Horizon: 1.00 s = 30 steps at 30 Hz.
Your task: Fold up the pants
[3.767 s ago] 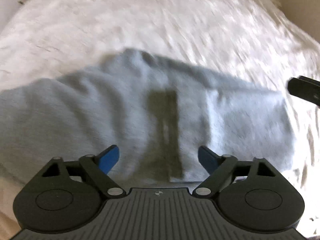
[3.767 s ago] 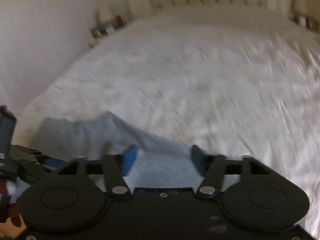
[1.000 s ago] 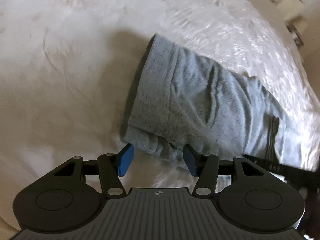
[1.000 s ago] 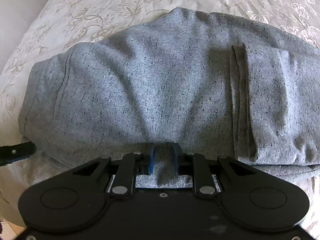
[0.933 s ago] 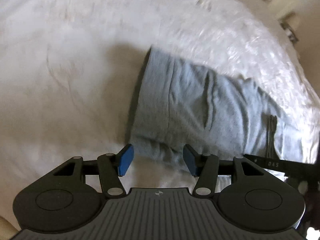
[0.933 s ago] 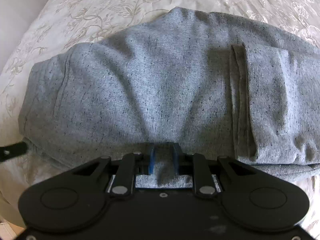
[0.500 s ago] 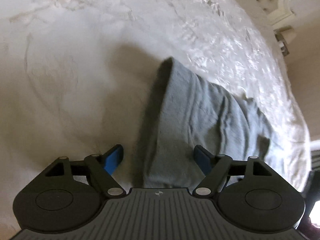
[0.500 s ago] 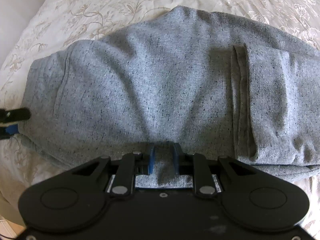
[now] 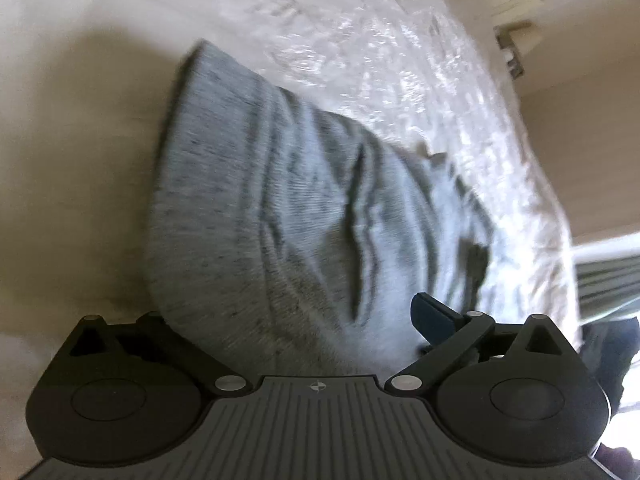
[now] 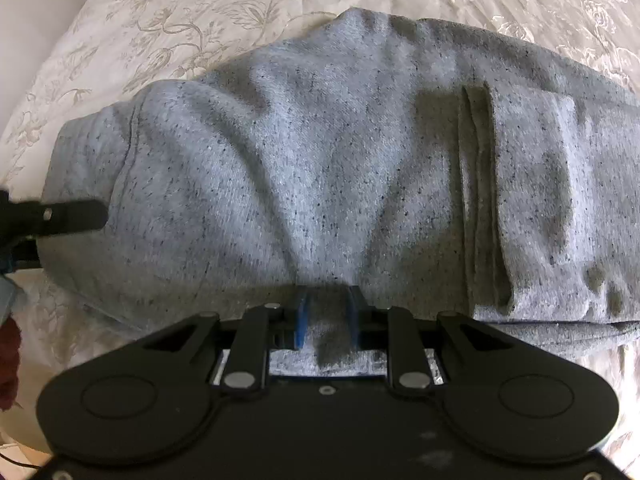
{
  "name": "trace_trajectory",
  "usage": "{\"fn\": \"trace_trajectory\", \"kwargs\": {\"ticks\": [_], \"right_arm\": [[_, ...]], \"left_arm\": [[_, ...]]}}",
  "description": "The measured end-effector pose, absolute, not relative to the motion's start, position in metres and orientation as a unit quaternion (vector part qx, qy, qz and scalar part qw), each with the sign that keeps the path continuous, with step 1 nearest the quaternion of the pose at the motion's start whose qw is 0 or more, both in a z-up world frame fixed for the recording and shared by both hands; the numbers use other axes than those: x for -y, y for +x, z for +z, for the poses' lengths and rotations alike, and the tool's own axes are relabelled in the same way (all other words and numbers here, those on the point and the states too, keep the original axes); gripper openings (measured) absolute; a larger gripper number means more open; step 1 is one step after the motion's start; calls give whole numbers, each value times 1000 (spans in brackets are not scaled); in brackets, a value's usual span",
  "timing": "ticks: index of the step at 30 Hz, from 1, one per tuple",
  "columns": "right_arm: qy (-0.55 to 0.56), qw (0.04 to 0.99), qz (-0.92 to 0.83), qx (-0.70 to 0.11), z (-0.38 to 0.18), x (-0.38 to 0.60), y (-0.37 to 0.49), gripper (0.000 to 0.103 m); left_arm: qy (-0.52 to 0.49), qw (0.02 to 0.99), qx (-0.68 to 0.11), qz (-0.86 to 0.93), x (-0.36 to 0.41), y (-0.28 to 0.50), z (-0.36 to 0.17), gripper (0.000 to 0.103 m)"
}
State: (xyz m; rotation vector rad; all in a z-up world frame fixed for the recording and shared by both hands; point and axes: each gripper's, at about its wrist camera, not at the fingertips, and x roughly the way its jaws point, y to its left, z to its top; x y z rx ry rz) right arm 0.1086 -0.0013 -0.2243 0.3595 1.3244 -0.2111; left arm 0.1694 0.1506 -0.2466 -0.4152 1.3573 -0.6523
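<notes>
The grey pants (image 10: 340,168) lie folded on the floral bedspread (image 10: 200,8), one end doubled back over the bundle at the right of my right wrist view. Compared with a second ago, the cloth fills far more of my left wrist view, and its near end now sits between my left fingers instead of ahead of them. My left gripper (image 9: 288,320) is opening, jaws spread wide to either side of that end; I cannot tell whether the pads touch it. My right gripper (image 10: 326,316) is pinched on a tuck of the near edge.
</notes>
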Motion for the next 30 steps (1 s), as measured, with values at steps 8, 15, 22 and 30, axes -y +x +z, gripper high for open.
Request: {"fn": "trace_trajectory", "kwargs": {"ticks": [8, 15, 22, 30], "right_arm": [[181, 773, -93, -601, -212, 8, 95, 25], [191, 797, -102, -564, -176, 34, 62, 26], [204, 794, -78, -567, -195, 66, 46, 20], [190, 809, 54, -553, -170, 96, 37, 15]], "left_arm": [[-187, 721, -615, -258, -142, 166, -245, 54], [-176, 758, -583, -236, -130, 148, -201, 33], [-171, 798, -526, -240, -84, 123, -137, 33], [-144, 822, -489, -254, 10, 80, -89, 33]]}}
